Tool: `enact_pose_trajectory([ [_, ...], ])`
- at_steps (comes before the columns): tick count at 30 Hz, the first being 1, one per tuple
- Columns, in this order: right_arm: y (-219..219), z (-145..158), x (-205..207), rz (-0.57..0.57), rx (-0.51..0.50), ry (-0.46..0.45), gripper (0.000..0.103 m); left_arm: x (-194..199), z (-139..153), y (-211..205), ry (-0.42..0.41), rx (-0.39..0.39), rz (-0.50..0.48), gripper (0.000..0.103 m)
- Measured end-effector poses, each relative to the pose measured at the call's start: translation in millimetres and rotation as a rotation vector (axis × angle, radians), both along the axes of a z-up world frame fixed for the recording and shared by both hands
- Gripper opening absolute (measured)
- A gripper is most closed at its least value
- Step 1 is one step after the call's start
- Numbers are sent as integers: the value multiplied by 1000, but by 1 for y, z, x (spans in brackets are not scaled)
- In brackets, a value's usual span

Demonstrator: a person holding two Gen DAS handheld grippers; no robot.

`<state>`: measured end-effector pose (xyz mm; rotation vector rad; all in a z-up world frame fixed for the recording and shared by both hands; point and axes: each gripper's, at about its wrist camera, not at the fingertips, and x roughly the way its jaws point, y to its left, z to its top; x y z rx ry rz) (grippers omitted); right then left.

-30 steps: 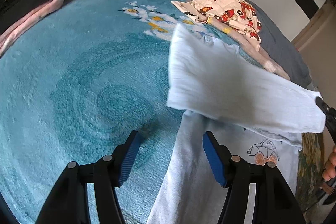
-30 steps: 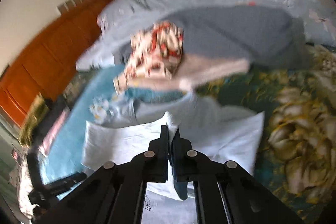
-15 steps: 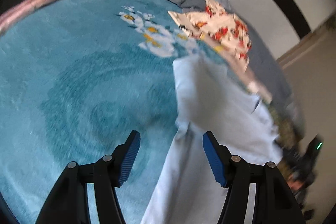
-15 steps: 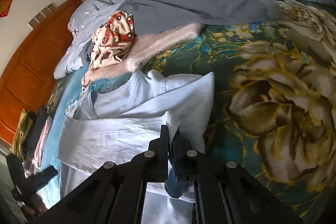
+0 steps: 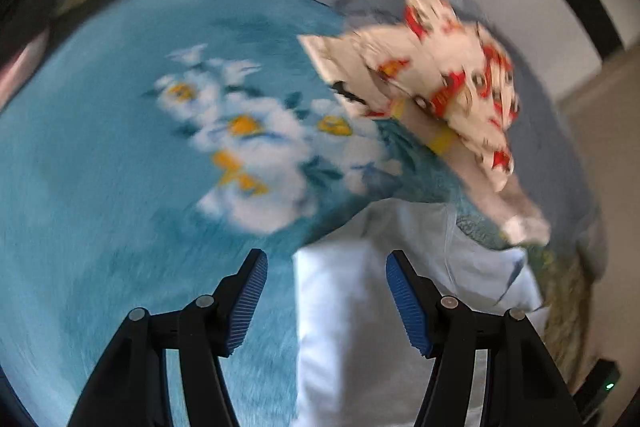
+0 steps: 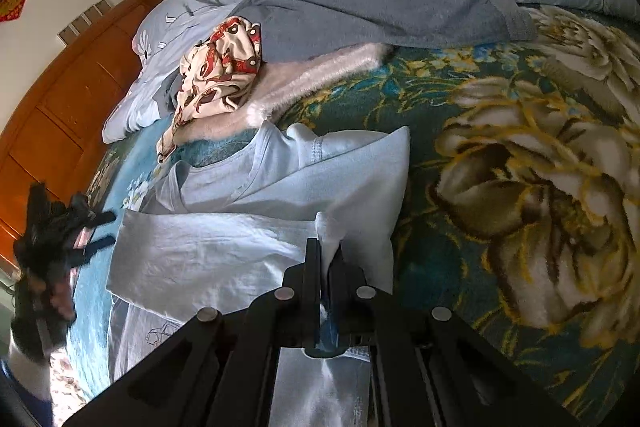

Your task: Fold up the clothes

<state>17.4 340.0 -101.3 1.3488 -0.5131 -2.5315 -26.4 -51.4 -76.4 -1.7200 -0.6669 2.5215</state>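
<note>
Closest in the right wrist view, the right gripper [image 6: 329,255] has its jaws pressed together on a pinch of the pale blue shirt [image 6: 224,247], a small tuft of cloth sticking up between them. From that pinch a folded part of the shirt stretches leftward across the rest of the garment, which lies spread on the bed. A small line drawing of a car shows on the lower part of the shirt, and the collar opening lies farther up, toward the pile of other clothes.

The left gripper [image 5: 326,301] hovers low over the shirt's edge with its jaws wide apart, holding nothing; its blue pads [image 5: 408,307] frame the corner where the pale cloth meets the teal blanket [image 5: 100,187]. This view is blurred. In the right wrist view the same gripper [image 6: 94,231] appears dark and smeared at the far left, just beside the shirt's left edge.

Past the shirt, white and yellow flowers are printed on the blanket. To the right the blanket carries large cream and gold blooms [image 6: 532,211].

Farther on lies a cream garment with red cars [image 5: 444,83], on top of a pale pink fuzzy piece [image 6: 320,71]. Behind them a grey sweatshirt [image 6: 380,3] drapes over a light blue duvet [image 6: 168,39]. An orange-brown wooden wardrobe [image 6: 60,99] stands at the back.
</note>
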Motion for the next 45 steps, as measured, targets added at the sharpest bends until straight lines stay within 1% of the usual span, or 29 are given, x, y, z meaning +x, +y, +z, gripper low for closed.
enact_pose_trajectory([
  [3, 1, -2, -1, 2, 0, -11, 3, -25, -6, 14, -51, -59, -59, 66],
  [5, 1, -4, -1, 1, -5, -19, 3, -35, -13, 20, -101, -96, -105, 66],
  [8, 1, -6, -2, -5, -12, -26, 3, -41, -19, 29, -128, -223, -148, 66],
  [11, 1, -8, -3, -4, -12, -27, 3, -40, -22, 29, -131, -368, -162, 67],
  [14, 0, -8, -4, -3, -6, -25, 3, -38, -21, 14, -104, -445, -146, 67],
  [15, 0, -9, -4, -2, -6, -26, 3, -37, -19, 8, -92, -455, -141, 67],
  [16, 1, -9, -4, -2, -7, -27, 3, -36, -19, 3, -83, -481, -133, 67],
  [18, 1, -11, -5, -3, -8, -30, 3, -35, -21, -6, -83, -606, -110, 64],
  [19, 1, -11, -5, -6, -10, -31, 3, -34, -22, -11, -82, -635, -98, 64],
  [22, 2, -12, -6, -12, -14, -33, 3, -26, -22, -31, -60, -495, -55, 64],
  [24, 2, -12, -6, -13, -8, -29, 3, -16, -13, -38, -7, -406, -13, 64],
  [26, 2, -10, -5, -21, 3, -18, 3, -6, -1, -36, 48, -332, -7, 64],
  [29, 5, -7, -4, -36, 18, -8, 3, 15, 18, -23, 123, -217, -48, 65],
  [30, 5, -6, -4, -42, 22, -8, 3, 21, 24, -17, 145, -182, -71, 66],
  [32, 7, -2, -4, -63, 51, 6, 4, 34, 32, 2, 176, -137, -139, 66],
  [33, 8, 1, -4, -79, 70, 15, 6, 40, 34, 13, 190, -136, -170, 66],
  [36, 20, 12, -1, -176, 147, 44, 8, 54, 35, 41, 218, -127, -250, 66],
  [37, 20, 16, 1, -184, 160, 48, 9, 56, 33, 48, 218, -126, -270, 66],
  [39, 11, 23, 4, -137, 162, 65, 9, 57, 26, 58, 212, -145, -301, 66],
  [41, -5, 26, 6, -57, 177, 76, 10, 58, 19, 68, 206, -164, -333, 66],
  [43, -23, 22, 8, 39, 187, 77, 17, 58, 12, 79, 200, -182, -365, 66],
  [44, -32, 21, 9, 86, 192, 77, 26, 59, 8, 82, 194, -195, -374, 66],
  [45, -37, 19, 10, 110, 200, 76, 28, 60, 4, 81, 182, -217, -368, 66],
])
